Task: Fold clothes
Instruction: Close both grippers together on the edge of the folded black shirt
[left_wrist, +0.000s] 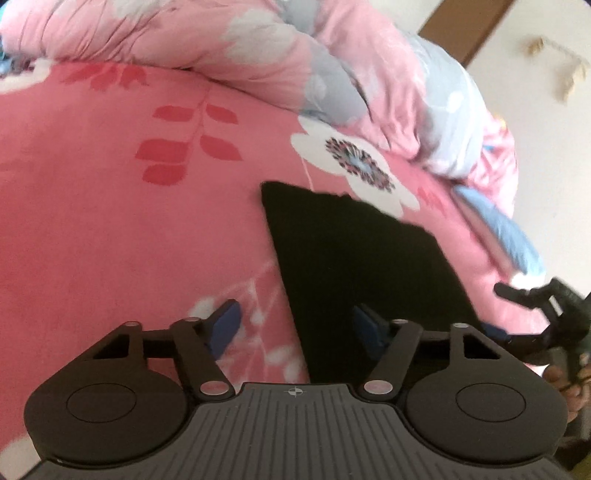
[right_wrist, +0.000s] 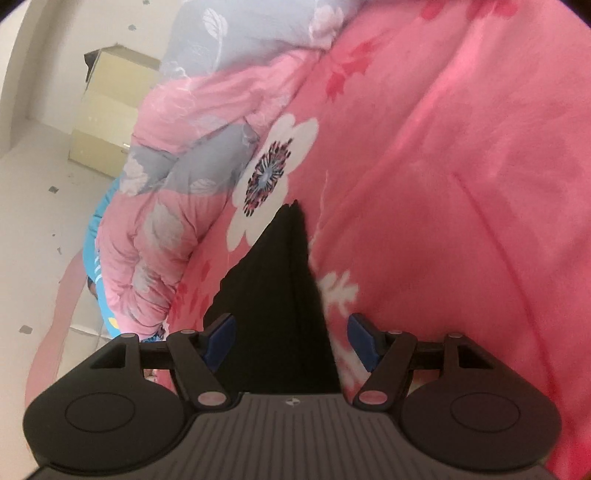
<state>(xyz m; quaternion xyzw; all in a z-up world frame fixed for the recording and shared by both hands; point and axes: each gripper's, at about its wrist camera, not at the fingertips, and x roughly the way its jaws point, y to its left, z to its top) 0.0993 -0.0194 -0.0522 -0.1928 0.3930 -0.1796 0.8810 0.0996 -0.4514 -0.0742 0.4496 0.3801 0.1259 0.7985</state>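
A black garment (left_wrist: 351, 258) lies flat on the pink flowered bed sheet (left_wrist: 110, 221), folded into a long dark panel with straight edges. My left gripper (left_wrist: 295, 326) hovers over its near left edge. The jaws stand apart, one blue pad over the sheet and the other over the black cloth, and neither presses on it. In the right wrist view the same garment (right_wrist: 277, 288) runs away from me as a narrow strip. My right gripper (right_wrist: 291, 339) straddles it, open, with bare gaps beside both pads. The other gripper's black frame (left_wrist: 546, 317) and a hand (left_wrist: 565, 384) show at the right edge.
A bunched pink and grey quilt (left_wrist: 332, 74) is piled along the far side of the bed (right_wrist: 177, 177). A blue cloth (left_wrist: 498, 232) lies at the bed's edge. Beyond the bed are a pale floor (right_wrist: 40, 192) and a cream cabinet (right_wrist: 107, 122).
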